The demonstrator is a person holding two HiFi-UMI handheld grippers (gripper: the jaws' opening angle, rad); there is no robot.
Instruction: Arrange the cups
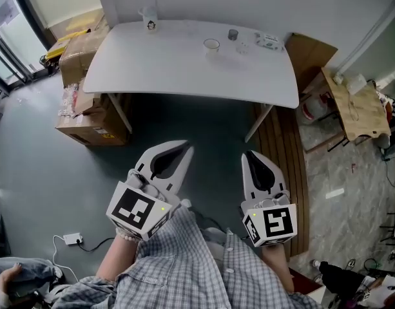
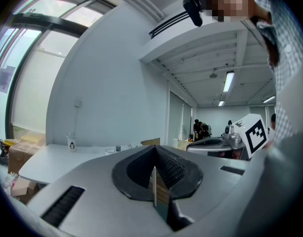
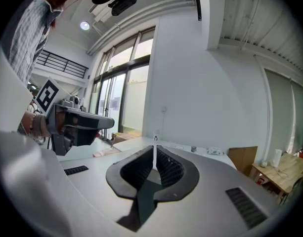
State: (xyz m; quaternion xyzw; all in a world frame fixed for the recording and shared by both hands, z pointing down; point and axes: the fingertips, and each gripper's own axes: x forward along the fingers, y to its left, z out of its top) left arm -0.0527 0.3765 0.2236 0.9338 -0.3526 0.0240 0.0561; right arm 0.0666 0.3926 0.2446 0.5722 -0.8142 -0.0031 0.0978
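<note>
Cups: scattered over the far half of the white desk (image 1: 171, 69), none grouped or lined up, so arranging looks not yet begun.
Tall clear cup (image 1: 149, 19): upright at the back left edge, well apart from the rest.
Low white cup (image 1: 211, 44): near the middle of the desk's far side.
Small grey cup (image 1: 232, 35): just behind and right of the white one; what may be another clear cup (image 1: 242, 47) stands beside it.
Carriage: both grippers are held low, close to the person's body, pointing roughly level toward the desk and well short of it, probably because no cup is within reach.
Left gripper (image 1: 184, 150): jaws closed pad to pad, nothing between them, touching nothing.
Right gripper (image 1: 249, 154): jaws pressed together, empty, clear of everything.
Need: jaws must part before any cup can be taken.
</note>
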